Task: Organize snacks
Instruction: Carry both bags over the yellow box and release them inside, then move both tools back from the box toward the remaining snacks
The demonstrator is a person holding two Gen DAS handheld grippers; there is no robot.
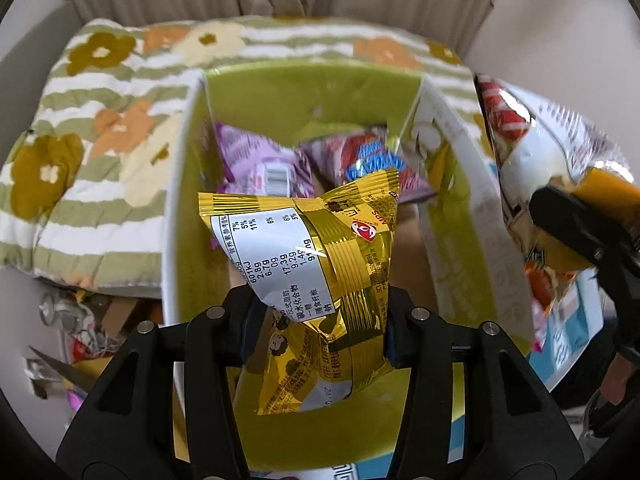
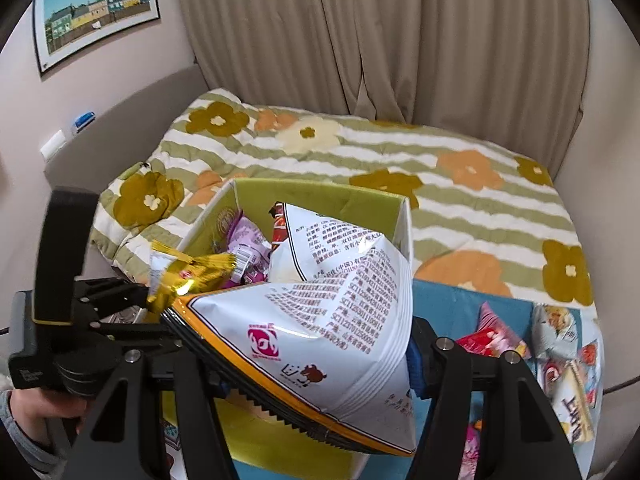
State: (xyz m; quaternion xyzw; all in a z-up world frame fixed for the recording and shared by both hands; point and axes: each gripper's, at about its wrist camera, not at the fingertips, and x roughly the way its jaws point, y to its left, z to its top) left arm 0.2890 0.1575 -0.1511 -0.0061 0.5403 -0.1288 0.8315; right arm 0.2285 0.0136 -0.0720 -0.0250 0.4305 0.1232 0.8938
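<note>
Left tongs (image 1: 320, 320) clamp gold packet (image 1: 304, 248) over green box (image 1: 312, 92) | right tongs (image 2: 316, 364) clamp white bag (image 2: 336, 320)

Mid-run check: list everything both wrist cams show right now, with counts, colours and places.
Open cardboard box: one, green inside, on the bed.
Gold foil snack packet: one, held over the box.
Large white crisp bag: one, orange-edged, held over the box.
Purple snack packets: at least two, inside the box.
Loose snack packets: several, mixed colours, on the blue cloth.
Floral striped quilt: one, green-white.
Beige curtain: behind.
Framed picture: one, wall.
Left gripper: shut.
Right gripper: shut.
</note>
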